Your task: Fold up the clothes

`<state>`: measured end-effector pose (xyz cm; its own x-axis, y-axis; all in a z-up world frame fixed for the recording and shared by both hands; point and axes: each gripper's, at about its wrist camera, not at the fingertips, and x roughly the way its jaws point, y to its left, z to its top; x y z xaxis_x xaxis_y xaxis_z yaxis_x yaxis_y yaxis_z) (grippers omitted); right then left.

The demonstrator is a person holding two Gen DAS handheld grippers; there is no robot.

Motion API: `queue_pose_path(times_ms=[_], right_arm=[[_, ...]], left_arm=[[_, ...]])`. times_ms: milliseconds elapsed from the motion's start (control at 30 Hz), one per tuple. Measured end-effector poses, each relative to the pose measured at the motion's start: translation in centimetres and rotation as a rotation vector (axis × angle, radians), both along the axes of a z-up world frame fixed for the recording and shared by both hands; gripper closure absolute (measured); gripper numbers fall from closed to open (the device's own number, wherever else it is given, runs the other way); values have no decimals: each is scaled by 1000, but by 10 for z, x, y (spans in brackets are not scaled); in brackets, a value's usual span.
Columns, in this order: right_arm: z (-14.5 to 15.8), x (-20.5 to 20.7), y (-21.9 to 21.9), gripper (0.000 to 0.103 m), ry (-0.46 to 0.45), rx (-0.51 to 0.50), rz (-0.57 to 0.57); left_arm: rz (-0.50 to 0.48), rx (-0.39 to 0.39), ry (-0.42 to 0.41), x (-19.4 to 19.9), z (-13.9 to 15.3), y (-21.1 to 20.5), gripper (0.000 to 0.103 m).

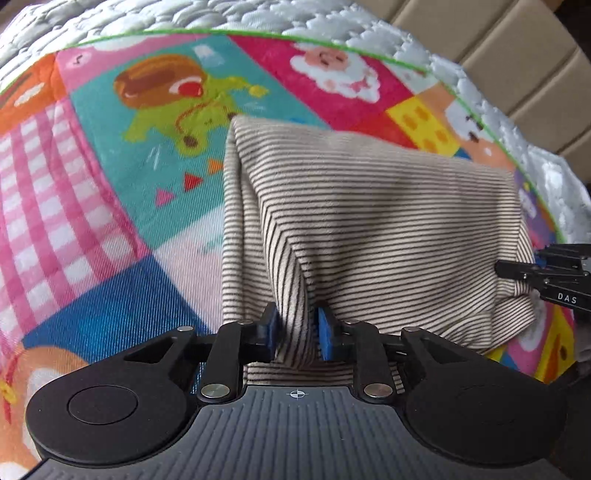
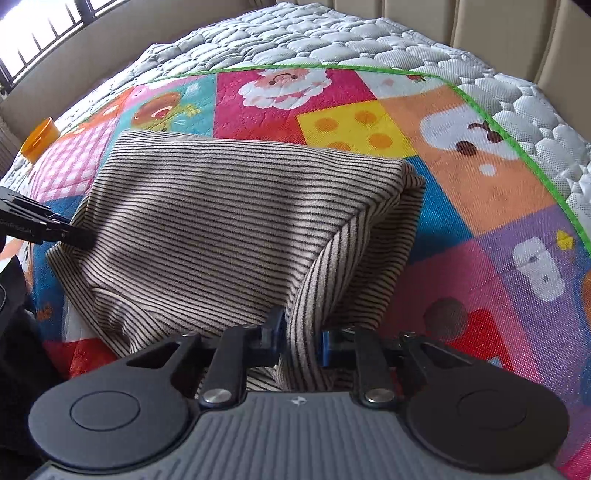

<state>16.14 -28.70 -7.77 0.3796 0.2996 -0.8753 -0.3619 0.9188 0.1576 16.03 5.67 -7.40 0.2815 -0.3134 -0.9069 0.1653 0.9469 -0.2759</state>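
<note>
A beige garment with thin dark stripes point(image 1: 369, 229) lies partly folded on a colourful cartoon blanket point(image 1: 110, 177). My left gripper point(image 1: 295, 332) is shut on the garment's near left corner, a bunch of cloth pinched between its blue pads. In the right wrist view the same striped garment point(image 2: 221, 229) stretches to the left, and my right gripper point(image 2: 301, 341) is shut on its near right corner. Each gripper shows at the other view's edge: the right gripper point(image 1: 546, 277) at the far right, the left gripper point(image 2: 40, 225) at the far left. The near edge is lifted between them.
The blanket point(image 2: 443, 155) covers a white quilted mattress point(image 2: 332, 40) with a green-trimmed border. A padded beige headboard point(image 1: 517, 66) rises behind. An orange cup point(image 2: 38, 138) sits at the mattress's left edge, near a window with bars point(image 2: 44, 26).
</note>
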Motion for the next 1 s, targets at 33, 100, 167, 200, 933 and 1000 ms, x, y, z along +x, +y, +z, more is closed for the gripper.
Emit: queue_pose_path(times_ms=[33,100,167,200,933,1000], right_arm=[[2,0,-2,83,3,8,-4],[9,-1,-8,74,-3,26,-12],[19,-1,-17,49,-46,64,-58],[24,-1,-21,29,-67,83,-82],[0,49,-5,0,-182,-273,-70],[-2,32,3,0,-180,-280,-20]], left_arm=[[-15,15,-7,-1,2,-1,75],[-35,43,-16,-3,7,-3,70],[-12,60,-26,-3,18,2,65],[5,53,-41,-5,24,4,63],[178,-228,64,13,-13,-31,41],[213,-220,40,30,-14,-26,41]])
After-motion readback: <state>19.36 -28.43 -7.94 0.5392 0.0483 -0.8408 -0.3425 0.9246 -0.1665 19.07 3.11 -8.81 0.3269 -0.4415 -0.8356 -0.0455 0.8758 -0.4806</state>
